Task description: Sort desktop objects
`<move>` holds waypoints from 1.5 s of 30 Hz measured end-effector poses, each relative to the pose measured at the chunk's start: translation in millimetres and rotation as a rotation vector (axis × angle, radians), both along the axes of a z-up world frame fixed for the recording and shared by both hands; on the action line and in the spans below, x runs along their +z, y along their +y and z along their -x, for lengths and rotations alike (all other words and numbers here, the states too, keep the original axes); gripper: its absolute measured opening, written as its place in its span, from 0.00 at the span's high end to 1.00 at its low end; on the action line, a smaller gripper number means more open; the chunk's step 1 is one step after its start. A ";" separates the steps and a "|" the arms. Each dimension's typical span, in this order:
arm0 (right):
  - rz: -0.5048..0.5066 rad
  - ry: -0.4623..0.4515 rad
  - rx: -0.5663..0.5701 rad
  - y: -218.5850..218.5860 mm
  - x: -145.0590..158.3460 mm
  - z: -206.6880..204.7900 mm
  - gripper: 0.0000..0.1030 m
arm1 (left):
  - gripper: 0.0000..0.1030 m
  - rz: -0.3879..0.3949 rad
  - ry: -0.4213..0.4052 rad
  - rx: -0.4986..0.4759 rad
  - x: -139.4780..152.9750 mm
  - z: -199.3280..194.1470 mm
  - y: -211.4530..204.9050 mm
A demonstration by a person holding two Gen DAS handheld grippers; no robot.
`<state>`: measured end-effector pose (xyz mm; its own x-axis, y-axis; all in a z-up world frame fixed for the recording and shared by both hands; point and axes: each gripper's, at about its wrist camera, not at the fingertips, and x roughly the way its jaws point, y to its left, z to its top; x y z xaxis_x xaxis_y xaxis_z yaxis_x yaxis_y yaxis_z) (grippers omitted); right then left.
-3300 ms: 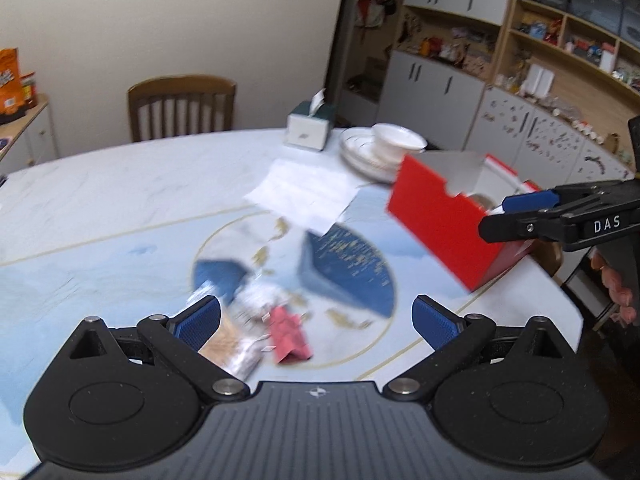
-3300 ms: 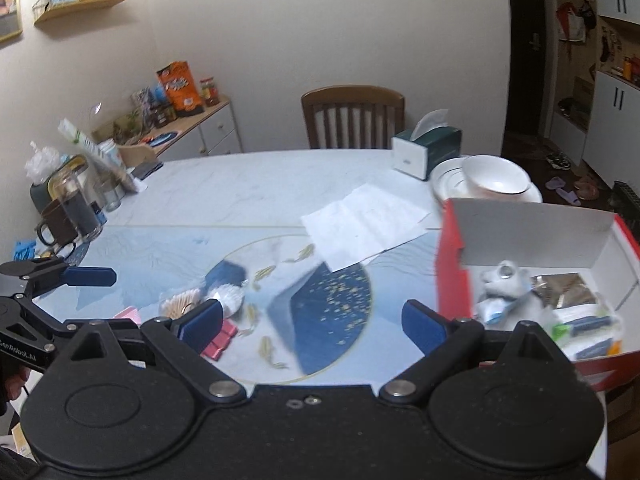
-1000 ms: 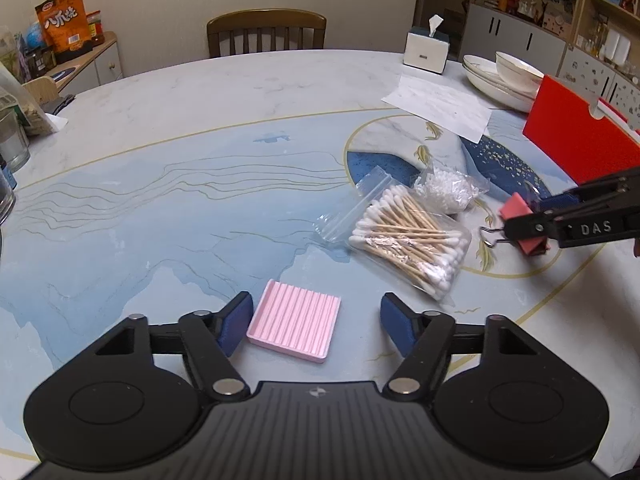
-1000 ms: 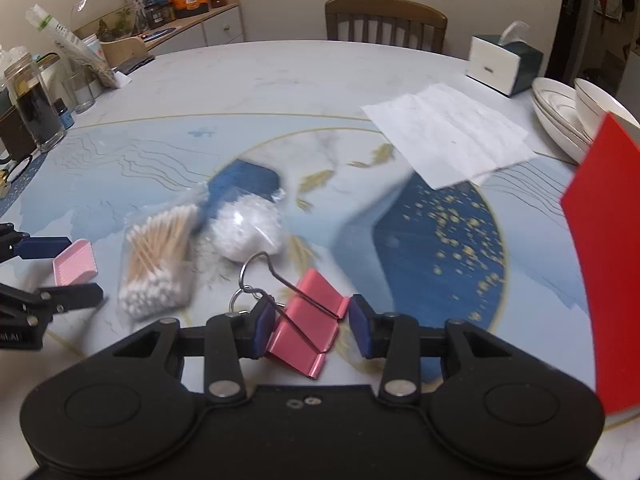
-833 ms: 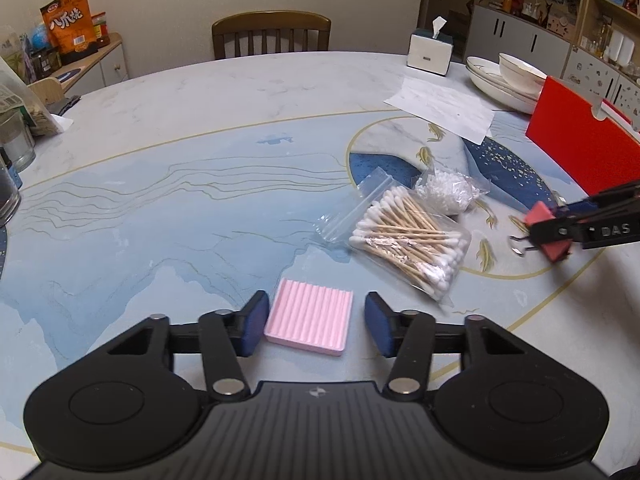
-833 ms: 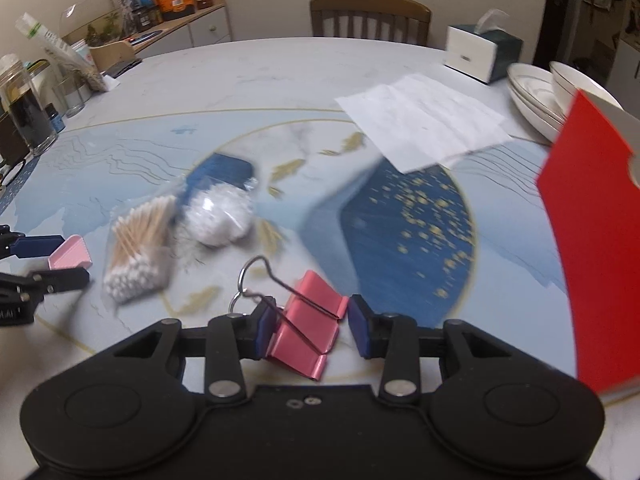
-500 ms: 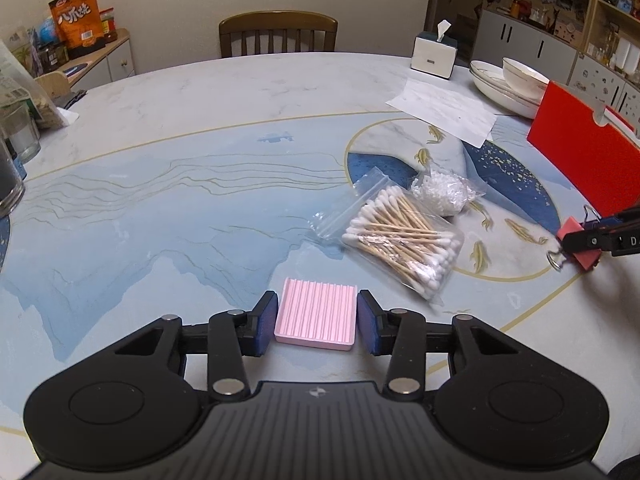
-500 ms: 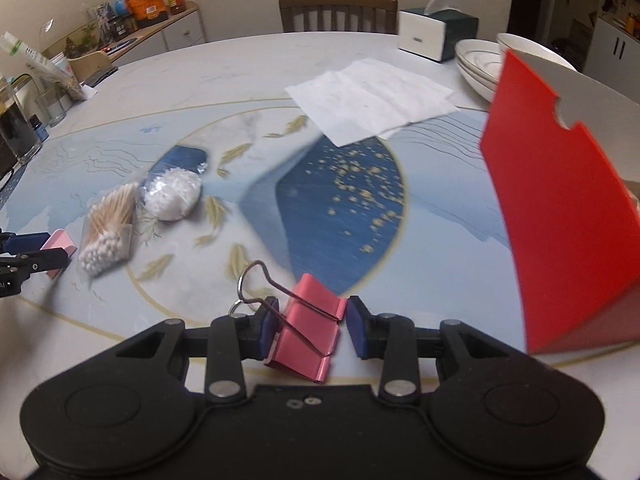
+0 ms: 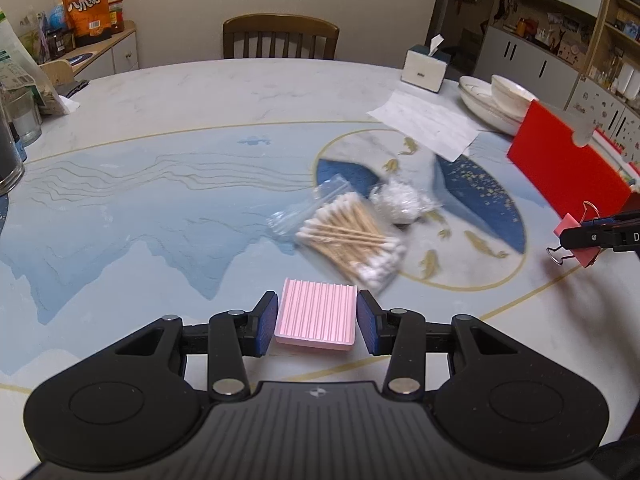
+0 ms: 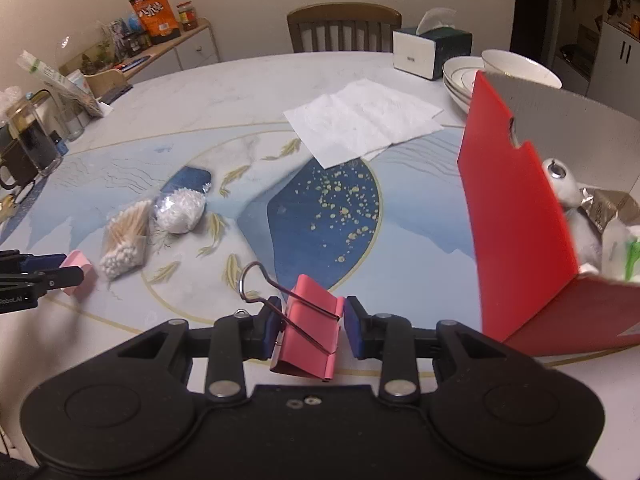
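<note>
My left gripper (image 9: 317,318) is shut on a pink ribbed pad (image 9: 316,316) just above the table's near edge; it also shows at the left of the right wrist view (image 10: 78,267). My right gripper (image 10: 307,324) is shut on a pink binder clip (image 10: 308,330) and holds it above the table beside the red box (image 10: 516,232), which holds several small items. In the left wrist view the clip (image 9: 576,242) hangs at the far right. A bag of cotton swabs (image 9: 348,236) and a bag of white balls (image 9: 400,202) lie mid-table.
A white paper sheet (image 9: 424,124), a tissue box (image 9: 426,68) and stacked bowls and plates (image 9: 496,96) sit at the back right. Glass jars (image 10: 28,140) stand at the left edge. A wooden chair (image 9: 280,38) is behind the table.
My left gripper has closed on the pink pad. My right gripper has carried the binder clip to the right, close to the red box.
</note>
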<state>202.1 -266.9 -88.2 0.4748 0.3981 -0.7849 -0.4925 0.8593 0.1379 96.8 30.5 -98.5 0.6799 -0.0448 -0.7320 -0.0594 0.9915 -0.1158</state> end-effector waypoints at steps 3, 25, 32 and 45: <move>-0.017 -0.007 0.014 -8.5 10.2 1.0 0.68 | 0.60 0.010 -0.015 -0.006 8.6 1.2 -10.8; -0.118 -0.103 0.028 -79.9 81.2 -22.6 0.68 | 0.60 0.033 -0.141 -0.140 82.1 -28.5 -109.3; -0.126 -0.129 -0.009 -110.9 90.0 -39.2 0.68 | 0.60 0.024 -0.174 -0.195 94.7 -51.5 -145.0; -0.118 -0.157 -0.077 -169.9 90.7 -63.1 0.68 | 0.60 0.021 -0.191 -0.326 98.5 -95.1 -222.1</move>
